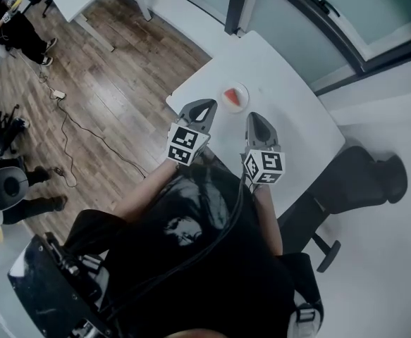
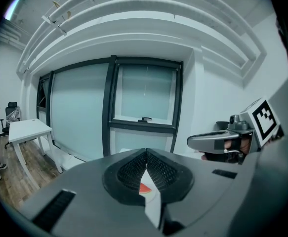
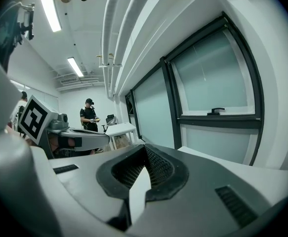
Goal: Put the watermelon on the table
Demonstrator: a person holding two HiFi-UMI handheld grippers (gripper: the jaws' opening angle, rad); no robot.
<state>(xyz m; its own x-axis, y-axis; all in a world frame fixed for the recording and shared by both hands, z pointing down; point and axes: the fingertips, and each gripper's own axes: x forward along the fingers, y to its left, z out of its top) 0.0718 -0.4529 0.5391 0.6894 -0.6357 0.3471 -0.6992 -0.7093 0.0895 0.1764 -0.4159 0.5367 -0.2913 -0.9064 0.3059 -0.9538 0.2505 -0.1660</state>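
Watermelon (image 1: 231, 98) rests on what looks like a plate (image 1: 242, 89) on the table (image 1: 290, 101), just beyond your left gripper (image 1: 202, 106) and right gripper (image 1: 259, 120), both closed and empty, so a careless nudge could slide it off the left edge

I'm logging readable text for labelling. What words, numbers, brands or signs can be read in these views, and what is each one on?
No readable words or numbers in any view.
Left marker cube on the left gripper: black-and-white square patterns, not text.
Right marker cube on the right gripper: the same kind of patterns, not text.
Black shirt: pale print, too blurred to read.
Plate under the watermelon slice: no lettering visible.
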